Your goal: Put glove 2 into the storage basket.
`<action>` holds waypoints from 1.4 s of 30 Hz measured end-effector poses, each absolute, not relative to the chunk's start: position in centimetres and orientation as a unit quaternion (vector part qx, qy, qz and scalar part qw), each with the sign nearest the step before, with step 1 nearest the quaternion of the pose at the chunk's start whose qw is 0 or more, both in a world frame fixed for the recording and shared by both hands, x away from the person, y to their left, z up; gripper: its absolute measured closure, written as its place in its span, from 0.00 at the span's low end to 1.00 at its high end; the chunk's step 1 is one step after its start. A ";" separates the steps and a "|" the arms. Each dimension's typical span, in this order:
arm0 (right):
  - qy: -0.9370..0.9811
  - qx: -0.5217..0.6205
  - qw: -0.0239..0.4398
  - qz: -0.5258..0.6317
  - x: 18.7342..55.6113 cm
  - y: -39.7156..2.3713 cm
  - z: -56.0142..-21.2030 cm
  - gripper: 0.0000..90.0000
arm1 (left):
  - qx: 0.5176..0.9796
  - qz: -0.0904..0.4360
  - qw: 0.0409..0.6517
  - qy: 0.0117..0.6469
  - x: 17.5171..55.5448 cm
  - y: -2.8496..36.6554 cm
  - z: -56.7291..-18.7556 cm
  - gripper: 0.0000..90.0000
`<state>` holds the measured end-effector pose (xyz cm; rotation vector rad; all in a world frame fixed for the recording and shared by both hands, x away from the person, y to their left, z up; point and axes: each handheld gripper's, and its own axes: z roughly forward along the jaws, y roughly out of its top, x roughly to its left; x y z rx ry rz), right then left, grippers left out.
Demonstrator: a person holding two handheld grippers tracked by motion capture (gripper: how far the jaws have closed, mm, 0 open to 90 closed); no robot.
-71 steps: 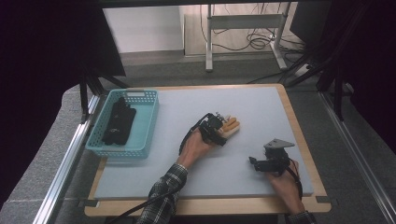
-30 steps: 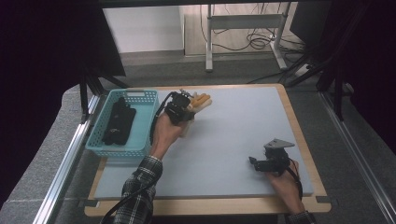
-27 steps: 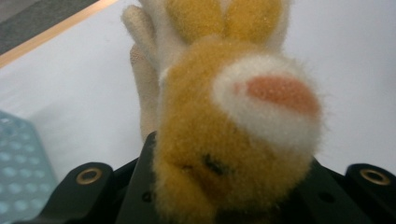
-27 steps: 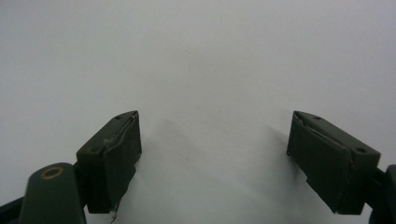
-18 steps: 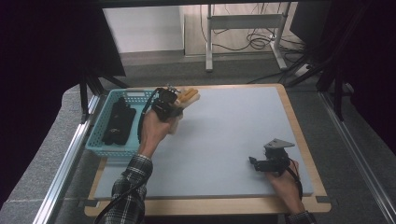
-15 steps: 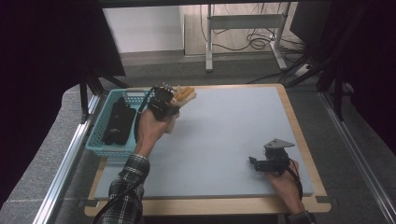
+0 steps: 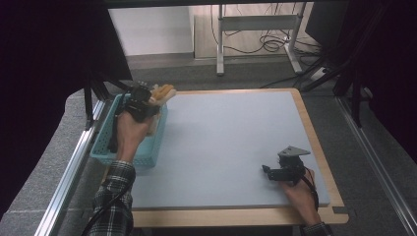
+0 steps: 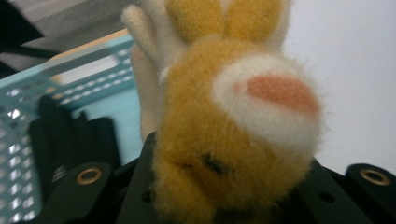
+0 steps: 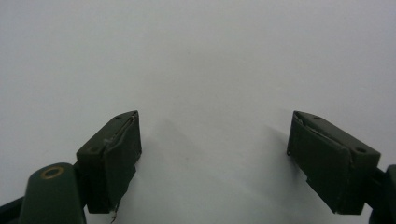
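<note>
My left gripper [image 7: 142,101] is shut on a yellow and white plush toy [image 7: 161,93], held in the air over the right rim of the teal basket [image 7: 105,140]. In the left gripper view the plush toy [image 8: 233,126] bulges out between the jaws, with the basket [image 8: 28,93] behind it at the left. A black object [image 8: 70,140] lies inside the basket. My right gripper [image 7: 269,173] rests low at the front right of the grey mat [image 7: 231,142], and its jaws stand wide apart with nothing between the fingertips [image 9: 114,154].
The mat lies on a wooden tabletop [image 7: 314,147] with a light border. A metal rail [image 7: 69,167] runs along the left side beyond the basket. Black curtains hang at both sides, and a desk frame [image 7: 255,29] with cables stands behind the table.
My left gripper has carried the plush toy from the middle of the mat leftward and back, to above the basket's right rim. The right gripper has stayed put.
</note>
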<state>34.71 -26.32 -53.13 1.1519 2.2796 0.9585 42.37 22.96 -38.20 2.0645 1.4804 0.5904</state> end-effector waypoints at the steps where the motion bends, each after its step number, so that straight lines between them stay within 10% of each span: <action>1: 0.818 0.413 0.205 0.344 34.7 -26.3 -53.1 0.19 | 0.760 0.219 0.259 0.554 42.4 23.6 -38.3 0.83; 27: 0.818 0.413 0.205 0.344 34.7 -26.3 -53.1 0.19 | 0.762 0.154 0.153 0.610 48.0 25.9 -48.4 0.79; 35: 0.818 0.413 0.206 0.344 34.7 -26.3 -53.1 0.19 | 0.763 0.120 0.143 0.619 48.3 26.3 -48.9 0.21; 42: 0.818 0.413 0.205 0.344 34.7 -26.3 -53.1 0.19 | 0.755 0.124 0.212 0.608 46.3 27.9 -45.2 0.12</action>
